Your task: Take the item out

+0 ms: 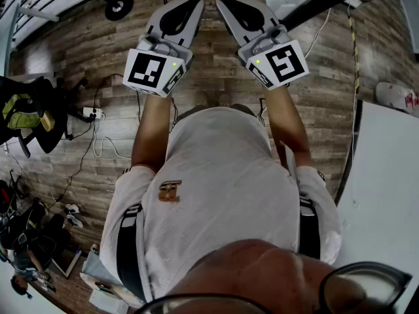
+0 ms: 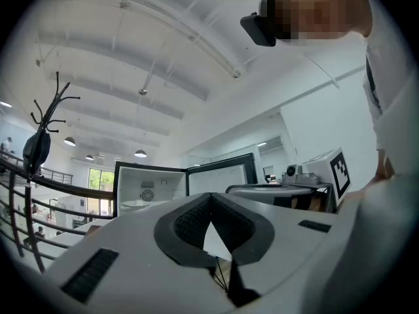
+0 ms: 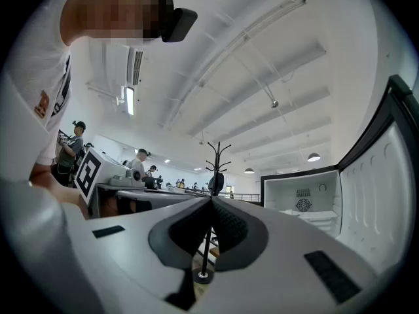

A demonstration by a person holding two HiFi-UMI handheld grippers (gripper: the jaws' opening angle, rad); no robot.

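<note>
A small white fridge [image 2: 149, 190] stands with its door open in the left gripper view. It also shows in the right gripper view as the fridge [image 3: 306, 203], with its open door [image 3: 386, 188] close on the right. I cannot make out any item inside. My left gripper [image 2: 210, 199] is shut with nothing between its pads. My right gripper [image 3: 211, 200] is shut and empty too. In the head view both are held out in front of the person's chest, left gripper [image 1: 195, 2] and right gripper [image 1: 221, 1] side by side, tips nearly touching.
A black coat stand [image 3: 215, 169] rises ahead, with a railing [image 2: 26, 201] beyond. On the wooden floor lie a power strip and cables [image 1: 93, 114]. A chair with a green bag [image 1: 26, 113] is at left, a white table [image 1: 393, 195] at right. People [image 3: 140, 163] sit at desks.
</note>
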